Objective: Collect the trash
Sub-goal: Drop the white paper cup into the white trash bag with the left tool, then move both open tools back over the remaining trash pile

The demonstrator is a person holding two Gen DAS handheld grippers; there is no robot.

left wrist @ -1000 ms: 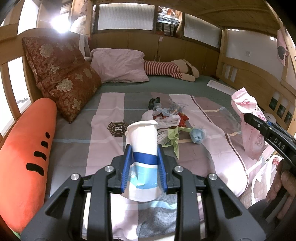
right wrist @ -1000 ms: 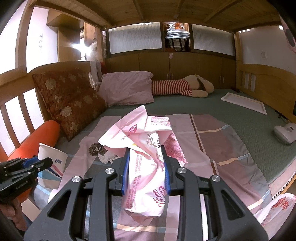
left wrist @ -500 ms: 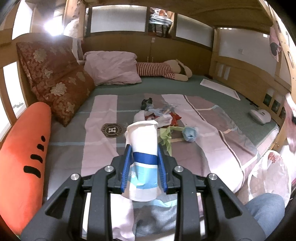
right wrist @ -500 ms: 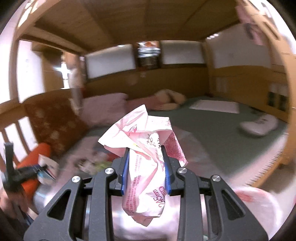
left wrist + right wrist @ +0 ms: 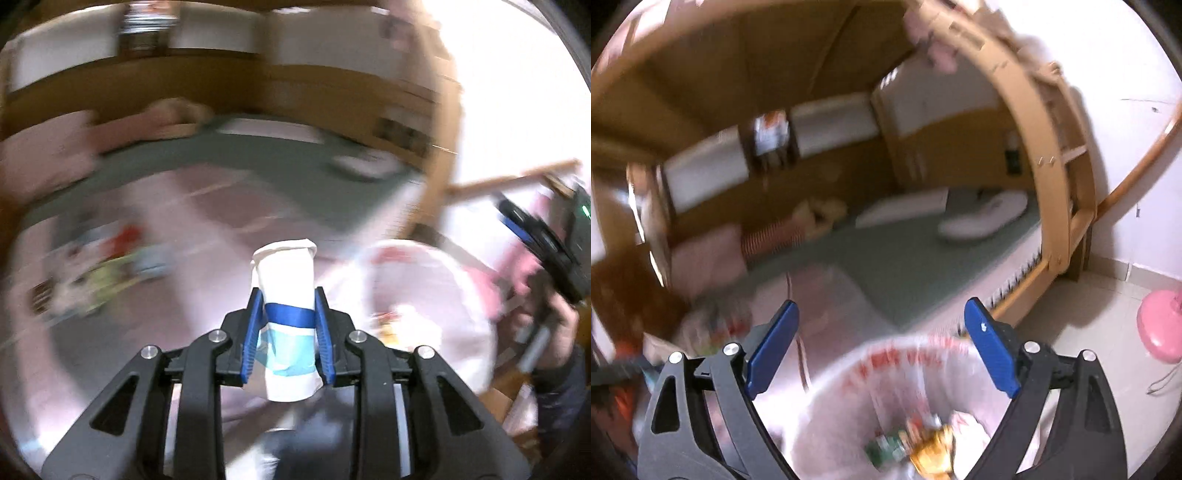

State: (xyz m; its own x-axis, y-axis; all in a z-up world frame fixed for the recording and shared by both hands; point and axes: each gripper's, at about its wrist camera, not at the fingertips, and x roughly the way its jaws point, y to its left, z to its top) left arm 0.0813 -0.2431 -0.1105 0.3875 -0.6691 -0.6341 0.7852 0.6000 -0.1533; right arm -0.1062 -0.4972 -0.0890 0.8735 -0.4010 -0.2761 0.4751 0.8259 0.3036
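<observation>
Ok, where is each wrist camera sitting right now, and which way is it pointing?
Left wrist: behind the left gripper, facing across the bed; it clamps a white-and-blue paper cup; the person's right hand shows at right.
Right wrist: behind the open right gripper, tilted down over the white plastic-lined trash bin.
Shared: that bin and the green bed mat.

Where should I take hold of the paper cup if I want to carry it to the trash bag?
Grip the paper cup across its middle, at the blue band, closing in from both sides. That is how the left gripper has it now. The wall there is narrow enough to fit between the fingers, while the crumpled rim above looks too flimsy to pinch. The trash bag sits just to its right.
</observation>
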